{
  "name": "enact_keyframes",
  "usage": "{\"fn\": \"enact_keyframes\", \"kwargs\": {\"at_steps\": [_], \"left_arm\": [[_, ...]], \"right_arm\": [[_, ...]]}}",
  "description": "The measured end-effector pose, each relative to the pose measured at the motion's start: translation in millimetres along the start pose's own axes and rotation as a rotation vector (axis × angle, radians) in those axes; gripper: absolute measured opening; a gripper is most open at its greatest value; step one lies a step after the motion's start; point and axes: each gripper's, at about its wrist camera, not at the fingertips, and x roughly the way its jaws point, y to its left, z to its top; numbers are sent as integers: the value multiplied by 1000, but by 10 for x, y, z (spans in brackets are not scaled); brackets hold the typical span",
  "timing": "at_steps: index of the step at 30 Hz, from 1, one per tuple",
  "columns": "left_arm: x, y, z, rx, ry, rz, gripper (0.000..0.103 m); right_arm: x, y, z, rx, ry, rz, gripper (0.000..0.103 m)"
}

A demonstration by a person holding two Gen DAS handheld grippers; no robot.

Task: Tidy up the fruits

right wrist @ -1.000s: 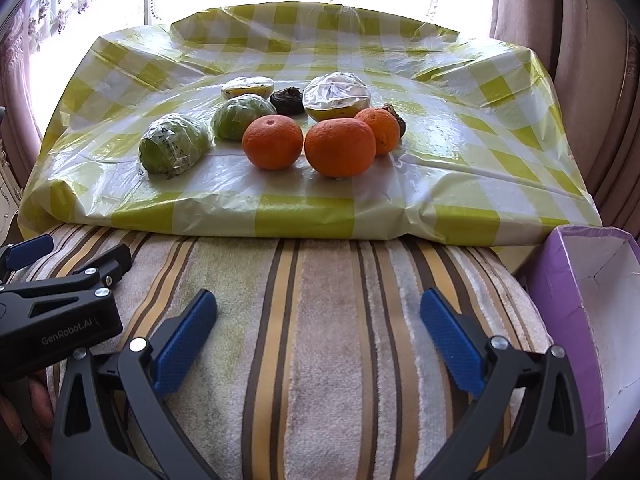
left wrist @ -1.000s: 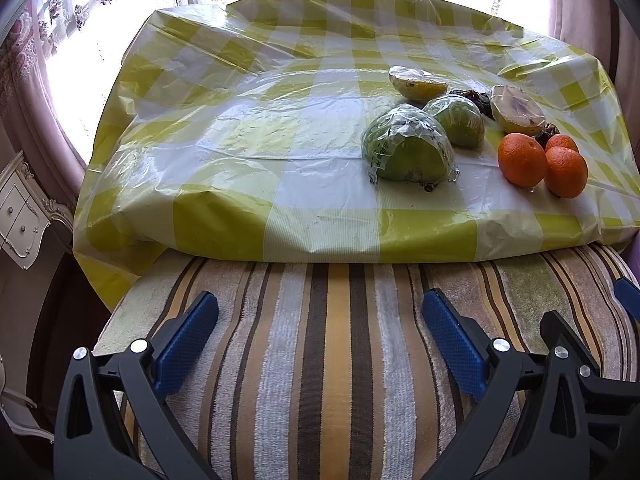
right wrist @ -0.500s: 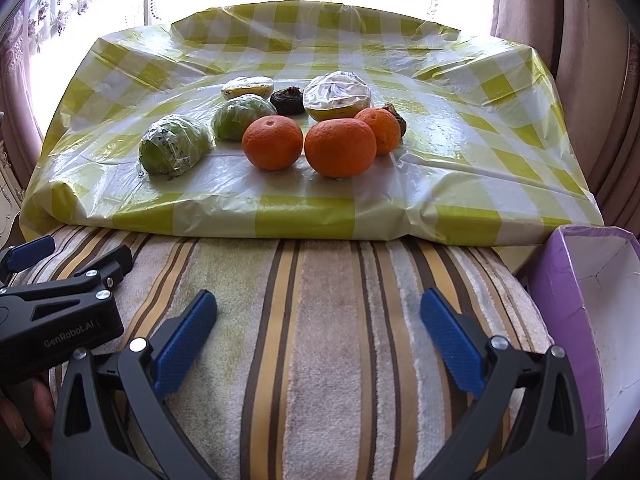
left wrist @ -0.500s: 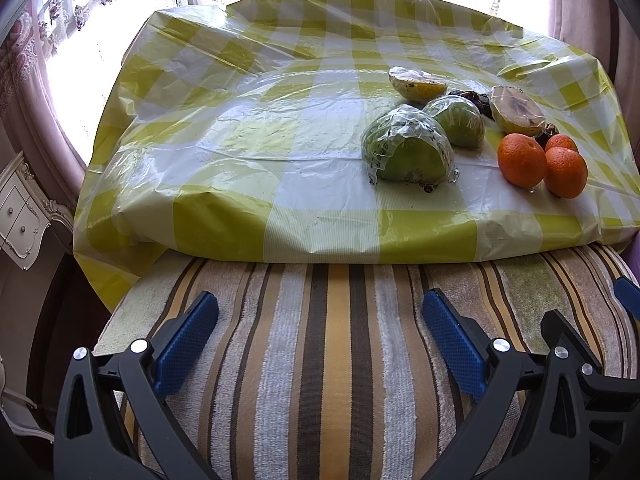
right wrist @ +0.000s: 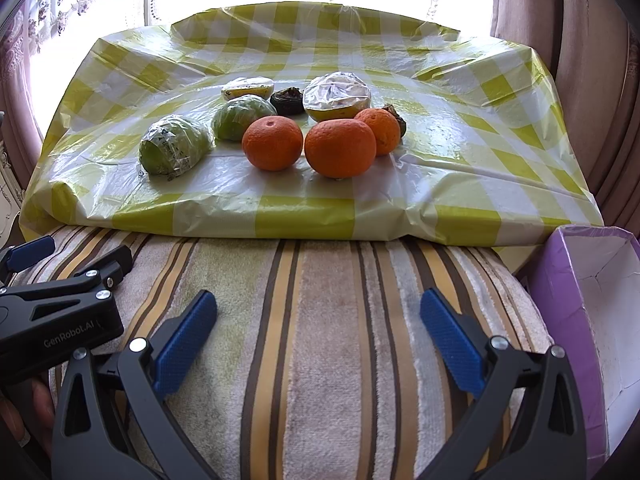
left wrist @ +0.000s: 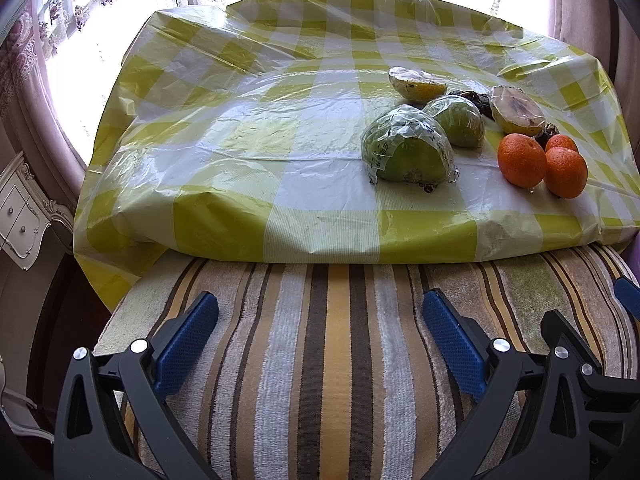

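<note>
While the oranges (right wrist: 340, 148) stay put, both grippers remain open.

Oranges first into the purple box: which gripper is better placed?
Right, probably. The right gripper faces the oranges nearly head-on, and the purple box sits just off its right side. From the left gripper the oranges lie far right. Both jaws are open and empty.
</note>
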Motion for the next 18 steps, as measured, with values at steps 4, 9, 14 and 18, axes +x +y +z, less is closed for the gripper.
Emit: {"fn": "enact_keyframes", "kwargs": {"at_steps": [4,9,14,18], "left_arm": [[0,-1,-2,0,0,0,99],[1,0,-2,0,0,0,99],[1,0,-4,0,-1,0,99],[-33,14,-5,-7,-15,-1,99]], "right_arm": [[0,0,-1,0,0,0,102],[-1,1,-2,0,-1,0,102],[-2,3,-3,0,-1,0,102],[-11,-4,-2,6,-5,9,102]]}}
